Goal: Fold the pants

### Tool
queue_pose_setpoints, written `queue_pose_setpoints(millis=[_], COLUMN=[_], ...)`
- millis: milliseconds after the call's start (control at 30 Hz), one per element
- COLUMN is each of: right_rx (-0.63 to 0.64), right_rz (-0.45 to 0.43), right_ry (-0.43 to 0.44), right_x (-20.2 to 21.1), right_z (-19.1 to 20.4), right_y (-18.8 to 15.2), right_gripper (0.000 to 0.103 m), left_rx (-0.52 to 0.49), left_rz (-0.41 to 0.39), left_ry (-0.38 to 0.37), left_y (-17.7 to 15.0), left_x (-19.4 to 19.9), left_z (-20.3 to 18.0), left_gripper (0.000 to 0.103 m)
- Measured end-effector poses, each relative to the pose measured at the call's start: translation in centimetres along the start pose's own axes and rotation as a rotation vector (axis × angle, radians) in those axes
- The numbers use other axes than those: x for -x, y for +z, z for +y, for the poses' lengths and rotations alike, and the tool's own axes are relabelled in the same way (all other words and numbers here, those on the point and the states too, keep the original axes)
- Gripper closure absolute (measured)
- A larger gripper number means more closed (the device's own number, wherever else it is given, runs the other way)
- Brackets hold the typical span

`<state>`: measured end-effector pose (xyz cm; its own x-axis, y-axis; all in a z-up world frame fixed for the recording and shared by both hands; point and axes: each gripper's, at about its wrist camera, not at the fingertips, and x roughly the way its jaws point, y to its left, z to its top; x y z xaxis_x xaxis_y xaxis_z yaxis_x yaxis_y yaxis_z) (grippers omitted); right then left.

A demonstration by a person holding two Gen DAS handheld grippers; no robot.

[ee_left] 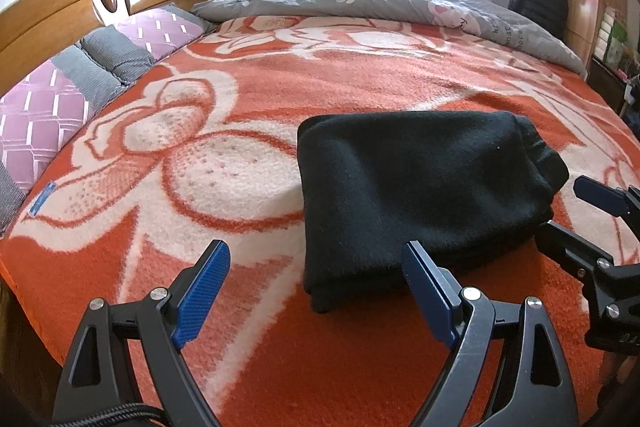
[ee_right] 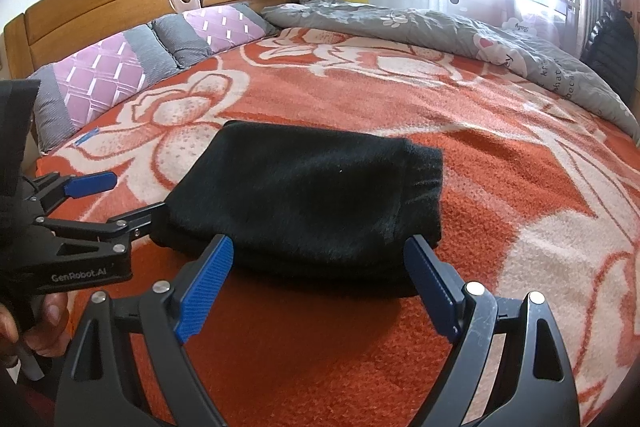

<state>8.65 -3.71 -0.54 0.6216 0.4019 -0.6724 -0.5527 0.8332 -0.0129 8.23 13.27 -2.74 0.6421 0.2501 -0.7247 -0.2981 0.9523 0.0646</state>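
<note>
Left wrist view: the pants (ee_left: 424, 195) are seen folded into a compact bundle on the blanket (ee_left: 240, 99), little seemingly left, both left gripper (ee_left: 316, 291) and right gripper (ee_right: 320, 287) spread, nothing held.

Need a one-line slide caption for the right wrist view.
Both grippers, right gripper and left gripper, open beside folded black pants on the orange floral blanket.

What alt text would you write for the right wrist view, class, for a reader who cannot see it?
Folded black pants lie on an orange floral blanket, just beyond the open right gripper. The left gripper, also open, sits at their left edge.
</note>
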Motion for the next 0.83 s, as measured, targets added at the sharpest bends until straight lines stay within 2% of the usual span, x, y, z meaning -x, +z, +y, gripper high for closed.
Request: queue_pose_setpoints(millis=[833], right_rx=[-0.054], right_rz=[0.024], right_ry=[0.003], right_x=[-0.7], right_z=[-1.5], right_y=[0.1], right_gripper=[0.015], left_rx=[0.013], left_rz=[0.04], left_ry=[0.005], left_y=[1.3], left_x=[-1.2], left_z=[0.1], left_gripper=[0.015])
